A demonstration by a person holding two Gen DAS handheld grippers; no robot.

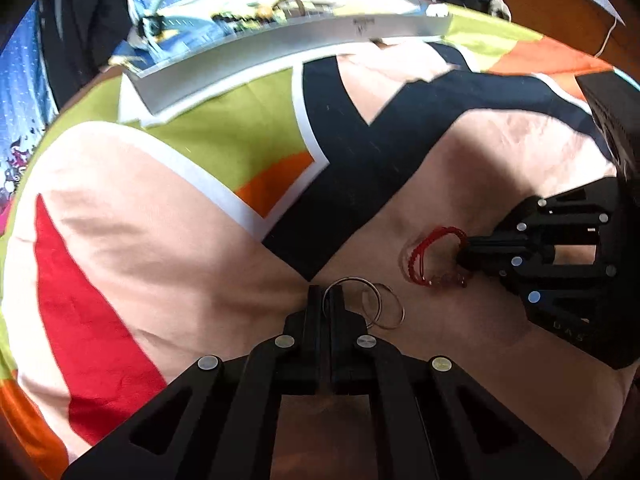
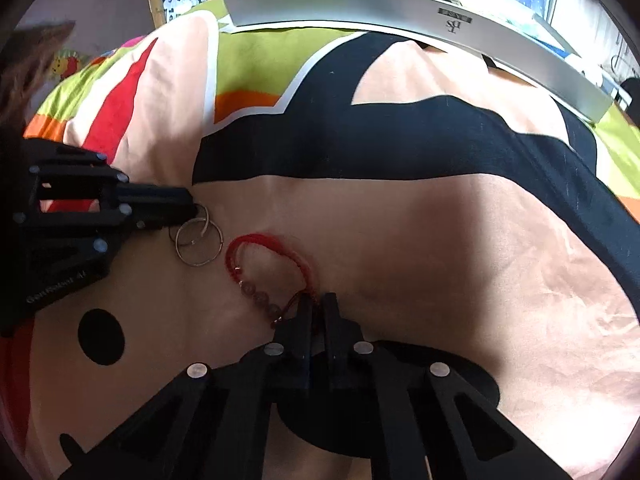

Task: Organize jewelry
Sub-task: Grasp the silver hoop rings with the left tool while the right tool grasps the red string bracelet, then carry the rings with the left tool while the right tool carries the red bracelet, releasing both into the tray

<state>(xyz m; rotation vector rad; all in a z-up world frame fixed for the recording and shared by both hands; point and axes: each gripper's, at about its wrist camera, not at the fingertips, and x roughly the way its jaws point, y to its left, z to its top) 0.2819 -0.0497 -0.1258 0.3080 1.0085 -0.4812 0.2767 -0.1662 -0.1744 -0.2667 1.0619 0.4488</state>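
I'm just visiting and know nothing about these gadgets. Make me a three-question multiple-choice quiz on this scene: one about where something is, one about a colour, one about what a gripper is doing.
1. Where does the long silver tray lie?
A. at the far edge of the bedspread
B. under the left gripper
C. on the floor

2. What colour is the cord bracelet?
A. blue
B. red
C. green

3. What is the left gripper doing?
A. wide open above the bedspread
B. holding a spoon
C. shut on the silver rings

Answers:
1 A, both views show it beyond the jewelry.
2 B, its cord is red, with some beads.
3 C, its jaws pinch a ring; the right gripper is shut on the bracelet.
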